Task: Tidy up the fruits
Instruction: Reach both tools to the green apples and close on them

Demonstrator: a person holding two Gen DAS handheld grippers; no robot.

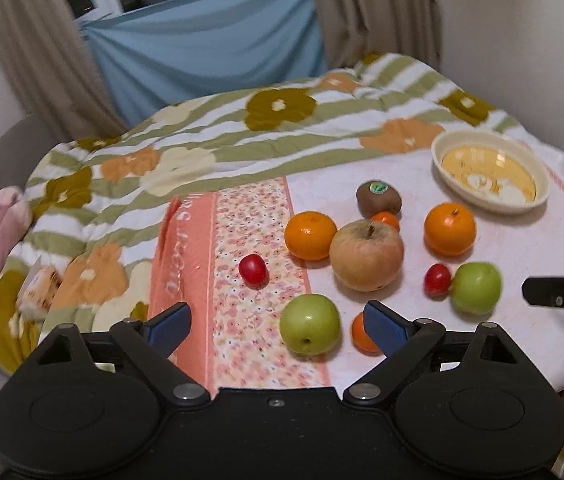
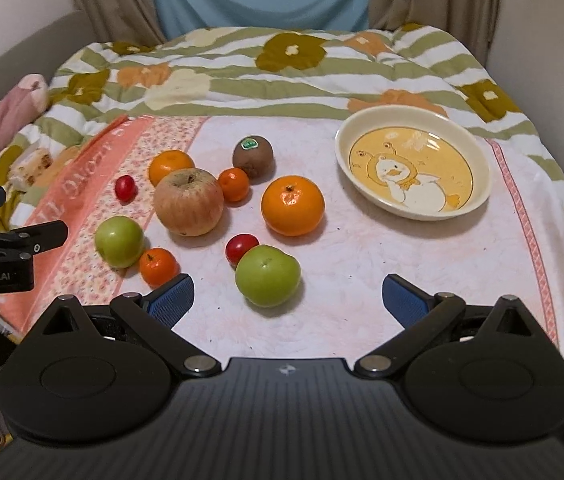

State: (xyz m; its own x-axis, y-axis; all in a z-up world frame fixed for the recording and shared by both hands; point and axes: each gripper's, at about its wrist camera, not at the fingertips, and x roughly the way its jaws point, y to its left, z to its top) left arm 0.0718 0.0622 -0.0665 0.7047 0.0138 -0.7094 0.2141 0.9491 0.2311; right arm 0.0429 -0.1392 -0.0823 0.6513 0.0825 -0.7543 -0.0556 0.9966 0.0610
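Blue pads on both grippers are spread wide with nothing between them. My right gripper (image 2: 288, 298) sits low at the bottom of its frame, and the left gripper (image 1: 278, 322) does the same in its own view.

Progress: nothing sorted yet, judging from the layout. All ten fruits lie loose on the pink towel (image 2: 362, 280).

Nearest me in the right view, a green apple (image 2: 268, 275) sits bottom centre, touching a cherry tomato (image 2: 241, 248). To the left, a second green apple (image 2: 119, 241) has a small mandarin (image 2: 158, 266) against it.

Mid-frame: the big russet apple (image 2: 189, 201), a large orange (image 2: 293, 205), another small mandarin (image 2: 234, 184), and a second tomato (image 2: 125, 188) out on the left.

Further back, an orange (image 2: 170, 166) sits partly behind the apple, with the kiwi (image 2: 253, 157) beside it.

The duck-print dish (image 2: 478, 196) at upper right is empty and well apart from the pile. I assume that's the target, so every pick remains. The floral quilt (image 2: 242, 72) lies behind.
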